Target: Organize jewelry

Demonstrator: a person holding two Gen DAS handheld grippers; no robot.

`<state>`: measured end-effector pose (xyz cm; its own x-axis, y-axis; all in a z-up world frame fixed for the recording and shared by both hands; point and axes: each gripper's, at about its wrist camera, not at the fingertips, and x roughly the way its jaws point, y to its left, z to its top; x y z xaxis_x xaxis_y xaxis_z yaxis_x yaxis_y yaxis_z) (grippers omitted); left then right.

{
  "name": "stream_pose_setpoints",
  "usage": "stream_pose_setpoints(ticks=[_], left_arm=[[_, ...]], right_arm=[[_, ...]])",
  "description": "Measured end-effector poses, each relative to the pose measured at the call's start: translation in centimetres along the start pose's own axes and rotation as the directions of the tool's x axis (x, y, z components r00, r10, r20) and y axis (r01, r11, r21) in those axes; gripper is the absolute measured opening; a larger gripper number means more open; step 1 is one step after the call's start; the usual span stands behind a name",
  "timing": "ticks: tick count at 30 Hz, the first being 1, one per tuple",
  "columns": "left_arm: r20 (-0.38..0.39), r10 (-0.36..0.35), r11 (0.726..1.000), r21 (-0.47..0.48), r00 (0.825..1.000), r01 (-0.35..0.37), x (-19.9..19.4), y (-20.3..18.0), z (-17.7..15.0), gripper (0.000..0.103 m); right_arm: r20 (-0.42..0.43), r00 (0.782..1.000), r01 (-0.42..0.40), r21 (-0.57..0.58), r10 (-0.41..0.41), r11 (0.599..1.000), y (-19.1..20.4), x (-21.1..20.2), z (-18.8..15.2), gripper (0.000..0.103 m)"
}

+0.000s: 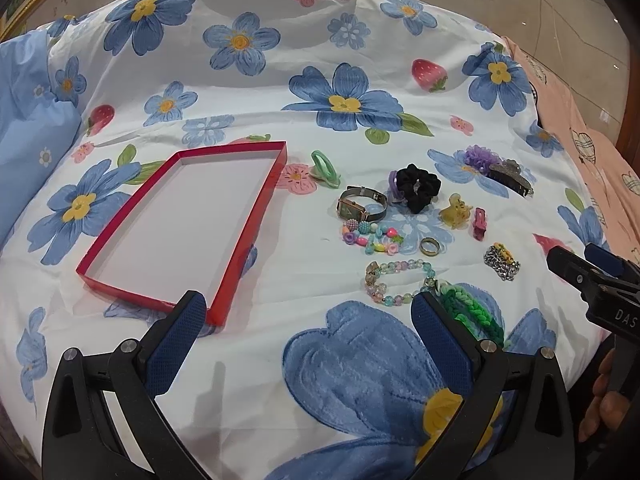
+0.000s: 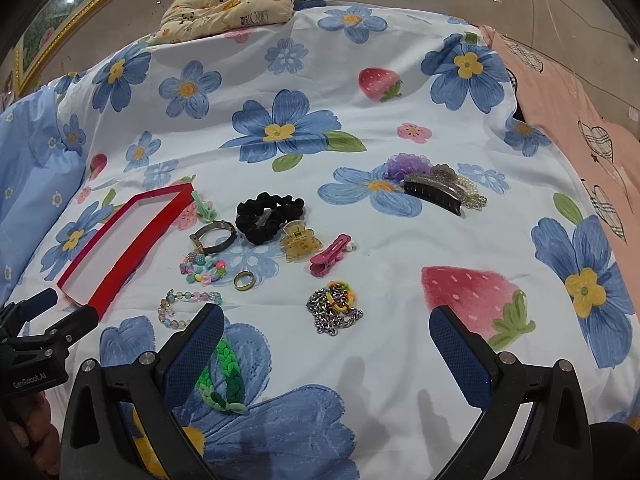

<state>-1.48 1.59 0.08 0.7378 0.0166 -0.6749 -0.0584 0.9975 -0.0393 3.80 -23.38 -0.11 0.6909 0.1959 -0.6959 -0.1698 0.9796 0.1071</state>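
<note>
Left tongs (image 1: 308, 312) are held spread wide above the bed (image 1: 280, 360), nothing gripped. Right tongs (image 2: 326, 322) are likewise spread, nothing between them.

Nearest: a green braided band (image 2: 224, 376) is seen just beside the right tongs' left finger and against the left tongs' right finger. Just ahead of the left tongs' right finger, a pastel bead bracelet (image 1: 398, 282) is laid flat. The near corner of the red box lid (image 1: 180, 232) sits by the left tongs' left finger; its white inside holds nothing.

A silver chain (image 2: 334, 312) with a yellow loop is seen ahead between the right tongs' fingers. Further on: ring (image 2: 244, 280), colourful bead bracelet (image 2: 204, 270), pink clip (image 2: 330, 260), yellow claw clip (image 2: 300, 246), watch (image 1: 362, 204). Beyond these: black scrunchie (image 2: 268, 216), mint green hair tie (image 1: 324, 168). Farthest, ahead to the right: black hair claw (image 2: 434, 194) and purple scrunchie (image 2: 406, 166), touching.
</note>
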Motion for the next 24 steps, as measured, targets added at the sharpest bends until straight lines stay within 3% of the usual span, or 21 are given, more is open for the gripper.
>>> stream_pose_setpoints(ticks=[24], left_arm=[[-0.001,0.002,1.000,0.002,1.000,-0.002,-0.02,-0.18,0.08,0.103]], right_arm=[[0.013,0.999,-0.040,-0.012,0.040,0.999,0.61,-0.44,0.01,0.103]])
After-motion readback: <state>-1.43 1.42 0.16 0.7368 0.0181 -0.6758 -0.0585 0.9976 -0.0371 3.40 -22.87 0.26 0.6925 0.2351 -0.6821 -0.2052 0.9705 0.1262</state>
